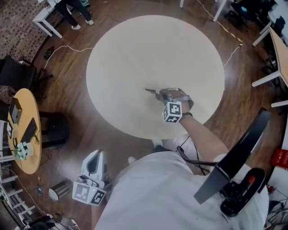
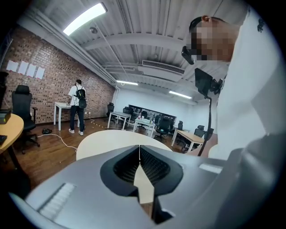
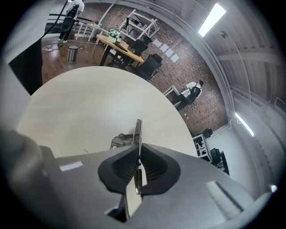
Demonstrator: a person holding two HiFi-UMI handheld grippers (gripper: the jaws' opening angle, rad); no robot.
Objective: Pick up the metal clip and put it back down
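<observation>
The metal clip (image 1: 151, 91) is a thin silver piece pinched edge-on between the jaws of my right gripper (image 1: 158, 94), which is shut on it. It is over the near right part of the round pale table (image 1: 135, 54). In the right gripper view the clip's flat blade (image 3: 138, 130) sticks up past the closed pads, and its bent body (image 3: 119, 141) hangs to the left just above the tabletop (image 3: 80, 103). My left gripper (image 1: 93, 162) hangs low beside my body, off the table, shut with nothing in it; its pads (image 2: 139, 154) meet.
A small round wooden side table (image 1: 28, 112) with devices on it and a black chair (image 1: 54, 130) stand at the left. A metal can (image 1: 57, 192) sits on the floor. A black stand (image 1: 238, 157) is at my right. A person (image 1: 74, 11) stands at the far left.
</observation>
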